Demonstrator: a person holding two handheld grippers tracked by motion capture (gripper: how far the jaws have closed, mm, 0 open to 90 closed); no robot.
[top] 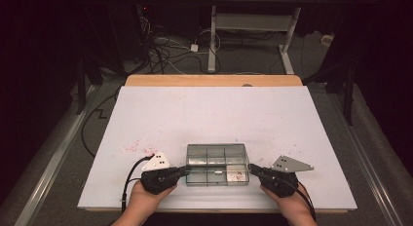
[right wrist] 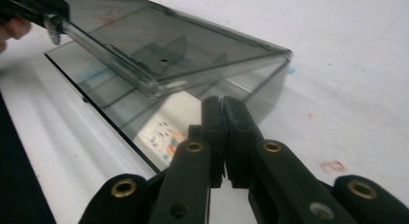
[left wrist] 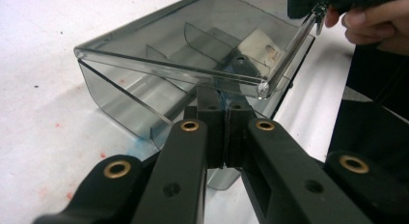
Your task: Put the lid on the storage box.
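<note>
A smoky clear plastic compartment box (top: 216, 164) stands near the table's front edge. Its hinged lid (left wrist: 193, 45) is lifted a little at the front. My left gripper (top: 185, 170) is at the box's left end. Its jaws are pressed together, with the tips (left wrist: 223, 105) just under the lid's end edge. My right gripper (top: 251, 167) mirrors it at the right end, jaws together, tips (right wrist: 223, 108) below the lid rim (right wrist: 222, 72). I cannot tell whether either pair pinches the plastic. A printed paper scrap (top: 237, 176) lies in the front right compartment.
The white board (top: 214, 114) has red specks left of the box (top: 136, 148) and open room behind it. Its front edge is close under the person's hands (top: 146, 199). Beyond the far edge are cables and table legs on the floor (top: 209, 46).
</note>
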